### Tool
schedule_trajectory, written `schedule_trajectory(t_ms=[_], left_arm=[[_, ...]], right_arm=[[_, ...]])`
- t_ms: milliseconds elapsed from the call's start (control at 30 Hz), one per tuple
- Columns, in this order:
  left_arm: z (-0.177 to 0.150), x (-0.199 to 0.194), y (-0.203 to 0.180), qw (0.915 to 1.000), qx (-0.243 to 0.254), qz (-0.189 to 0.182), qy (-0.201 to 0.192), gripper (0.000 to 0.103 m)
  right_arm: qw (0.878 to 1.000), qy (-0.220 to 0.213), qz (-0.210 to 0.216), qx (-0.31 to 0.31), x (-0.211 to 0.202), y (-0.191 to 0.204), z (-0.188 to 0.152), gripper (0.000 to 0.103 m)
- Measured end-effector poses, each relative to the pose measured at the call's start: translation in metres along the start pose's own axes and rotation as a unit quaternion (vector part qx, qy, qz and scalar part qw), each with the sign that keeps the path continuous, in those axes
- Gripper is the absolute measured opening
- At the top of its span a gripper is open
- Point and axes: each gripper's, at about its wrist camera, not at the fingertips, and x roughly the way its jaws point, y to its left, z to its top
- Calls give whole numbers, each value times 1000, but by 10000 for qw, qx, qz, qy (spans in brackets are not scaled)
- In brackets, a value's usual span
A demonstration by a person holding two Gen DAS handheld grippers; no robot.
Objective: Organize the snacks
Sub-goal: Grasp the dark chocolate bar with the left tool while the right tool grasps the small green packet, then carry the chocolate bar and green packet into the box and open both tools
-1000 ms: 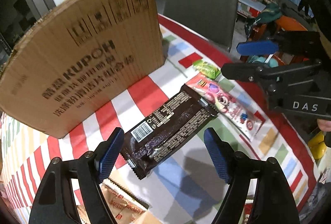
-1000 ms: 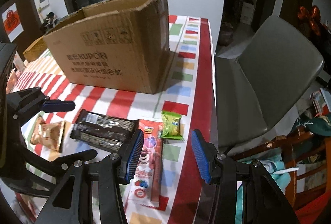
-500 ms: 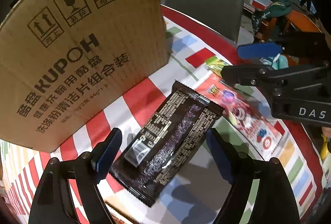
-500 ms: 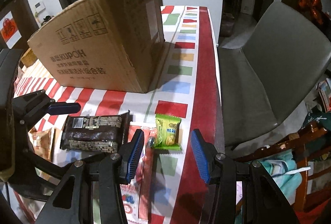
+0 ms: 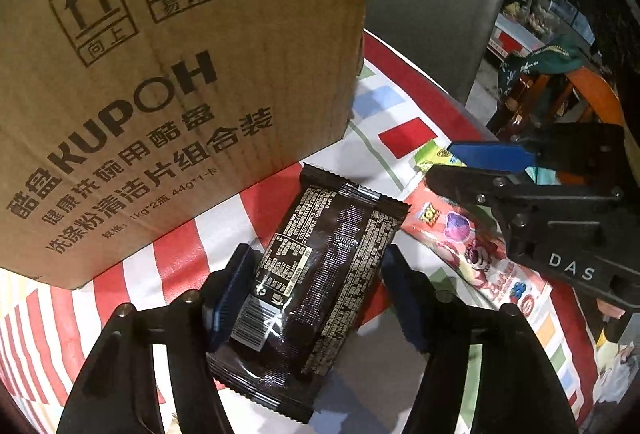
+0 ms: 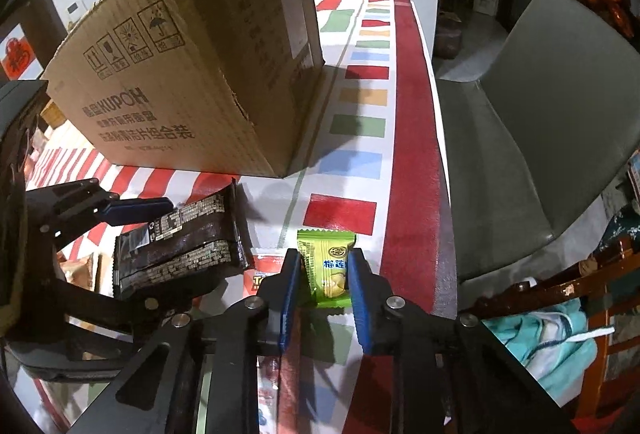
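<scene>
1. Striped and checked in red, white, blue and green, the tablecloth (image 6: 360, 161) covers a table with a grey chair (image 6: 560, 137) drawn up at its red-bordered edge.
2. Largest on the cloth is the cardboard box (image 5: 172, 81), printed KUPOH with handling symbols; its inside cannot be seen from either view.
3. Just in front of the box lies the dark brown snack bar (image 5: 316, 274), glossy, covered in fine pale print with a barcode at its near end. Its long axis runs from the left gripper toward the box corner, and its far crimped end almost touches the box.
4. The left gripper (image 5: 316, 286) has its blue pads on both long sides of the bar, closed in against the wrapper.
5. Farther from the box, beside the bar, lies a long pink cartoon snack pack (image 5: 472, 250), its length running away from the box.
6. Smallest is the green candy packet (image 6: 326, 266), crimped at both ends, its long axis pointing toward the box side of the table.
7. The right gripper (image 6: 324, 290) has its pads pressed to the packet's two long edges, nearly closed on it.
</scene>
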Motion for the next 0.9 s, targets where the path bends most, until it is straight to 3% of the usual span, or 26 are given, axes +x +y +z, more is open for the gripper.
schedule_trajectory(t_ms=[300,467,633,900], left_arm=[[-6,-11,6,9995,-239,33,-194,50],[-12,-24,20,9985,-474,-99,-250,50],[-13,-21,19,9991,-390,-85,-146,50],[-17,-34,24,9981,-492,-98,-363,48]], right_arm=[[9999,-80,-105,-79,-4,8,-1,20],[9996,-250,-104,-88,-16,14,0,20],[9995,-300,-73,-109,-19,17,3,21],[9994,-335,-76,-97,-25,22,1,21]])
